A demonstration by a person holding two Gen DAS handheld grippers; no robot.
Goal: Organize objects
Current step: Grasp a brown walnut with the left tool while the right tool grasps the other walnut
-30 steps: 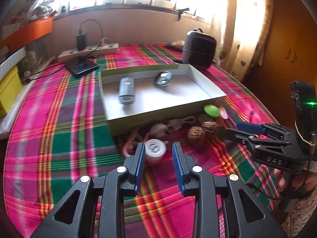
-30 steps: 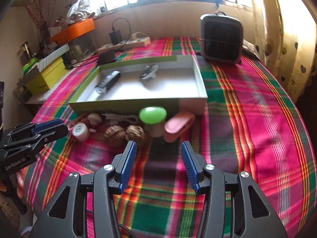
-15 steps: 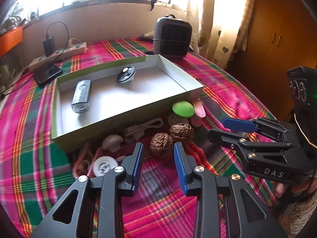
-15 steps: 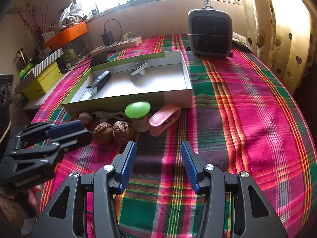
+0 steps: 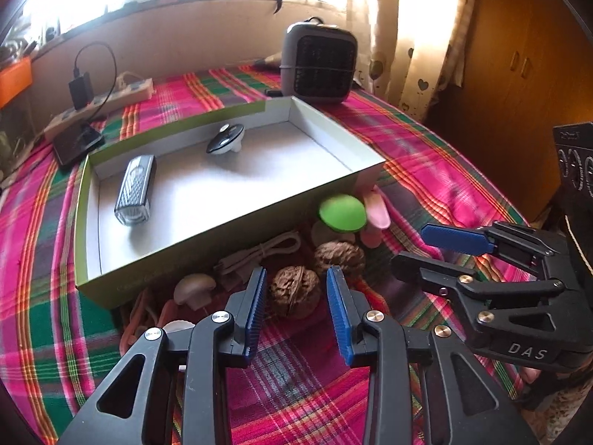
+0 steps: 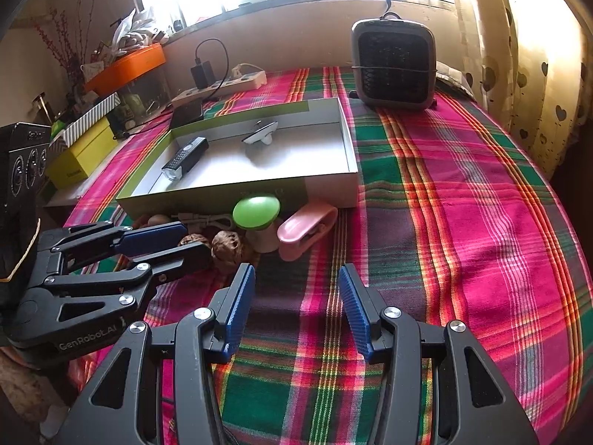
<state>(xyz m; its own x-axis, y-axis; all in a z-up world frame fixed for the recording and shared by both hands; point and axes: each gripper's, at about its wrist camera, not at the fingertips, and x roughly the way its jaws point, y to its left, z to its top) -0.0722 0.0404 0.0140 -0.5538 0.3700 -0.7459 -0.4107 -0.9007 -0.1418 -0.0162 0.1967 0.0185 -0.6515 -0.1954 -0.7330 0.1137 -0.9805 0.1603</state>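
Note:
My left gripper (image 5: 296, 271) hovers low over the plaid cloth. Its jaws are opening, and a brown walnut (image 5: 294, 291) sits between them with a gap to each pad. A second walnut (image 5: 339, 257) lies just behind it. Further back are a green-capped mushroom toy (image 5: 343, 213), a pink clip (image 5: 376, 211) and a white cable (image 5: 259, 256). All lie against the front wall of the shallow green box (image 5: 222, 237). The box holds a black light (image 5: 135, 189) and a small dark gadget (image 5: 226, 139). My right gripper (image 6: 296, 270) is open over bare cloth, with nothing between its fingers.
A small white mushroom (image 5: 194, 289) and pink loops lie left of the walnuts. A grey heater (image 6: 394, 68) stands behind the box. At the back left are a power strip (image 6: 222, 83), a phone (image 5: 78, 144) and a yellow box (image 6: 79, 152). Bare plaid cloth lies to the right of the box.
My left gripper has swung right, from the white round thing to the walnuts, and its jaws have widened. The right gripper has stayed open in place.

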